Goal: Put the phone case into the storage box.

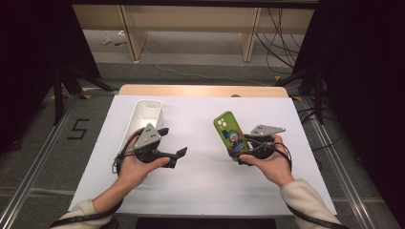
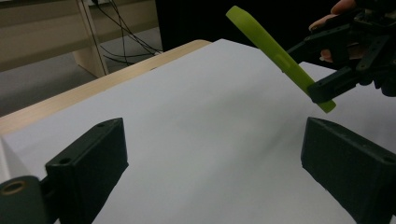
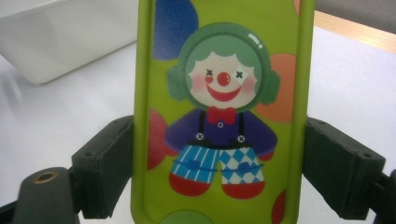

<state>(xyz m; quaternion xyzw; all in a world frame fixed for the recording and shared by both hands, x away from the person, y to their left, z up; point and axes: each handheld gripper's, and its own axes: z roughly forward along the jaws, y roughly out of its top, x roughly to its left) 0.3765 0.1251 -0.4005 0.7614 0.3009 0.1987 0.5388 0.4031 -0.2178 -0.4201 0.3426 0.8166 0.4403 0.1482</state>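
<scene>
We see a white sheet covering the wooden table, a white box lying on its left side, and on the far floor, cables and pale wooden furniture legs

A black numeral "5" is marked on the grey floor at the left of the high view, beside the white-covered table.

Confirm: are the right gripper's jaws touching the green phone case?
Touching. In the right gripper view both black jaws of the right gripper press the long edges of the green phone case, no gap on either side.
</scene>
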